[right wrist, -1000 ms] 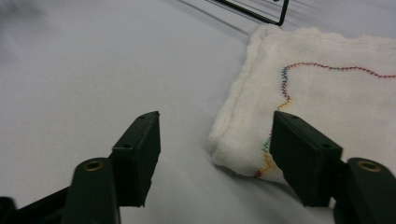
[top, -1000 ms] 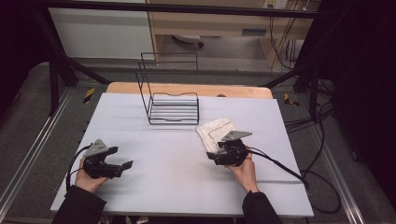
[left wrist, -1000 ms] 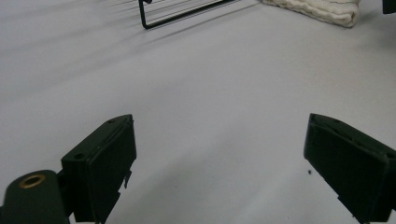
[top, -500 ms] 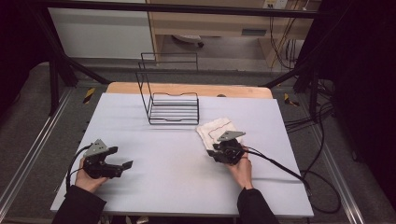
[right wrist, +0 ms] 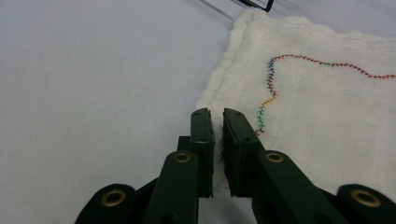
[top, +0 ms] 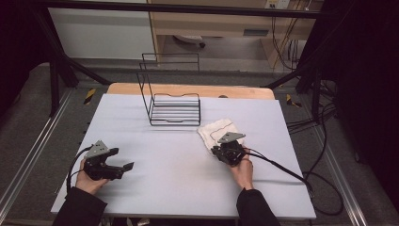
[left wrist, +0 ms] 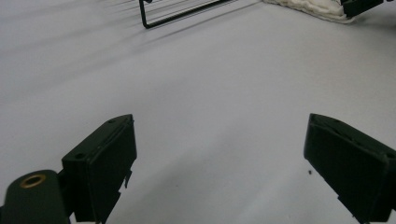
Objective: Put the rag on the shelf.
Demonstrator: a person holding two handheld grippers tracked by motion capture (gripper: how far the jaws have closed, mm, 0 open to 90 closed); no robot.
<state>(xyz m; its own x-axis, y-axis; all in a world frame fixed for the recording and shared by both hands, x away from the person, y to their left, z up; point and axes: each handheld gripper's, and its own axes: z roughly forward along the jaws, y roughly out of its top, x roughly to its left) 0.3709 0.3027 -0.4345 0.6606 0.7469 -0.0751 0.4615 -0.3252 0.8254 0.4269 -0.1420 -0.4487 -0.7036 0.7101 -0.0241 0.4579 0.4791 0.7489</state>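
High view: surface [top: 160, 165] evenly lit from overhead, pale grey; surroundings dim, corners near black. Wire rack [top: 174, 109] casts faint striped shadow leftward. No glare. Resolution soft, mild edge bowing. Left gripper view: near fingers [left wrist: 100, 170] dark, slightly blurred; far field soft. Right gripper view: white cloth [right wrist: 327, 107] stitching sharp; fingers [right wrist: 201, 149] underexposed, detail lost.

Lab: framed test table [top: 141, 136], cables [top: 324, 188]

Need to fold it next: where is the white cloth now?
In the high view the white cloth lies right of centre on the table, beside the wire rack, its near corner pinched by the right tongs.
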